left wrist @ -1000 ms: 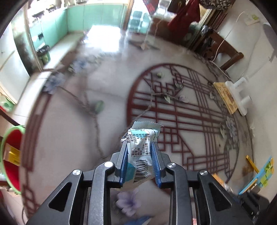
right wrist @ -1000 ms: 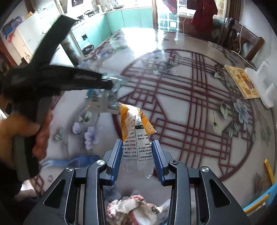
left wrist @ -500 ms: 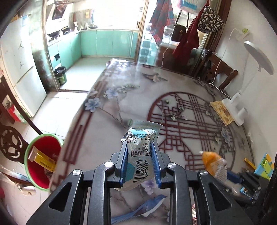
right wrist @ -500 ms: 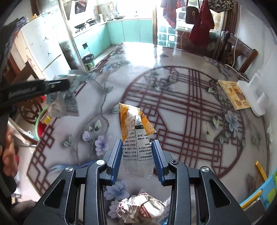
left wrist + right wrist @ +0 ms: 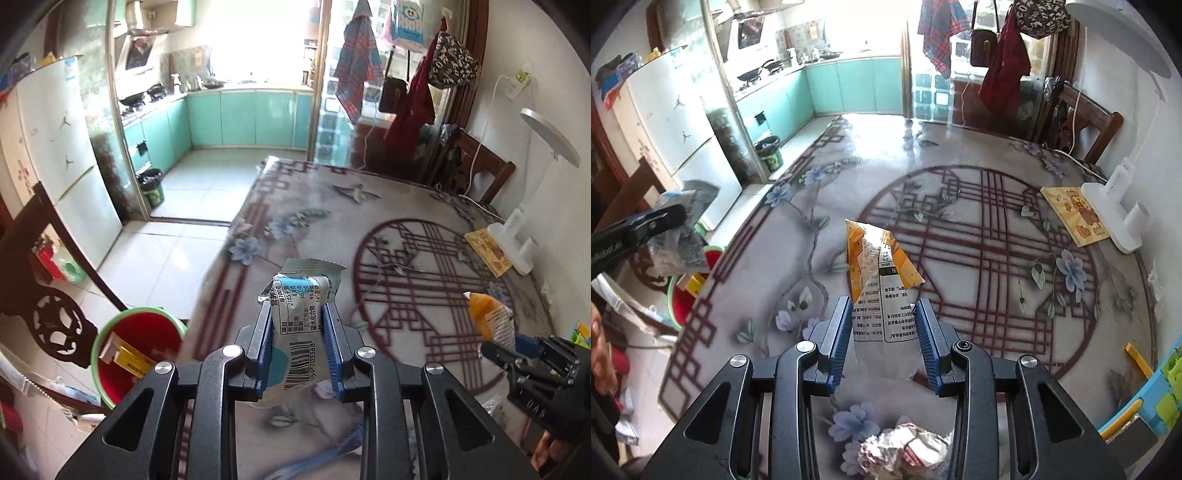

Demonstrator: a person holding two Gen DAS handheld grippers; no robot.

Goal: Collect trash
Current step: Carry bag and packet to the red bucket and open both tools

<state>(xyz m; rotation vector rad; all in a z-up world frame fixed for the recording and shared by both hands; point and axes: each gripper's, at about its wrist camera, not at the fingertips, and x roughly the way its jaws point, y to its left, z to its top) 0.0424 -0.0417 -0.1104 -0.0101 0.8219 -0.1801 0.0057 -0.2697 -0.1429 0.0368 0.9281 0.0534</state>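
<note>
Left gripper (image 5: 299,354) lifted off counter (image 5: 369,236), jaws clamping silver wrapper (image 5: 299,325); red bin (image 5: 136,350) now lower left of jaws, drop looks near. Right gripper (image 5: 884,343) jaws pinching orange wrapper (image 5: 879,266). Crumpled wrapper (image 5: 905,450) below jaws only in right view.

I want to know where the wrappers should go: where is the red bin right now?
In the left wrist view the red bin stands on the floor at lower left, beside the table's edge and a dark carved chair.
</note>
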